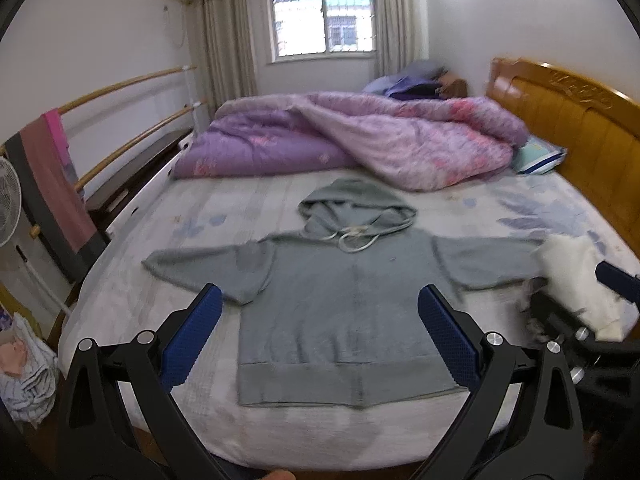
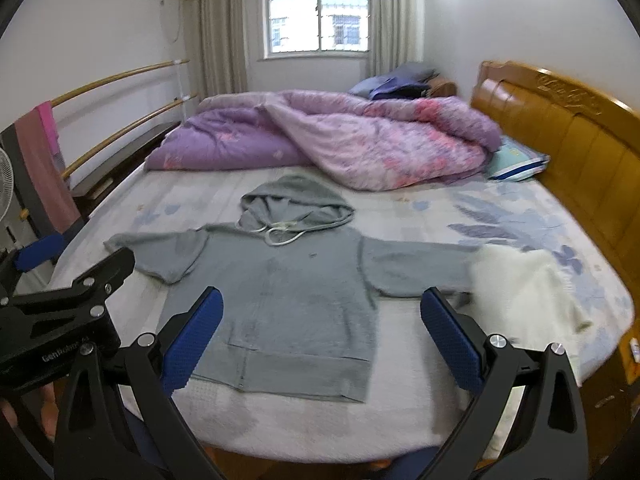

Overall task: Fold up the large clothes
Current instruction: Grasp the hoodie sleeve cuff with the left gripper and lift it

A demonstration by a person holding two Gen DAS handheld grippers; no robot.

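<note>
left gripper [image 1: 319,312] fingers spread, right gripper [image 2: 322,314] likewise

I see a grey hoodie [image 1: 340,300] with a white drawstring [image 1: 354,240], a purple quilt [image 1: 352,140] with pink flowers, a pale sheet [image 2: 500,216] printed with blue leaves, and blue gripper pads [image 2: 192,340].

white walls, barred window [image 1: 323,16], wooden headboard [image 1: 568,120], curtains [image 1: 226,28].

Blurred beyond telling, right of the spread left gripper [image 1: 318,330]: a white cloth [image 1: 576,280] covering the grey hoodie's [image 1: 344,304] far cuff, itself cut off by the right gripper's [image 2: 322,332] frame.
</note>
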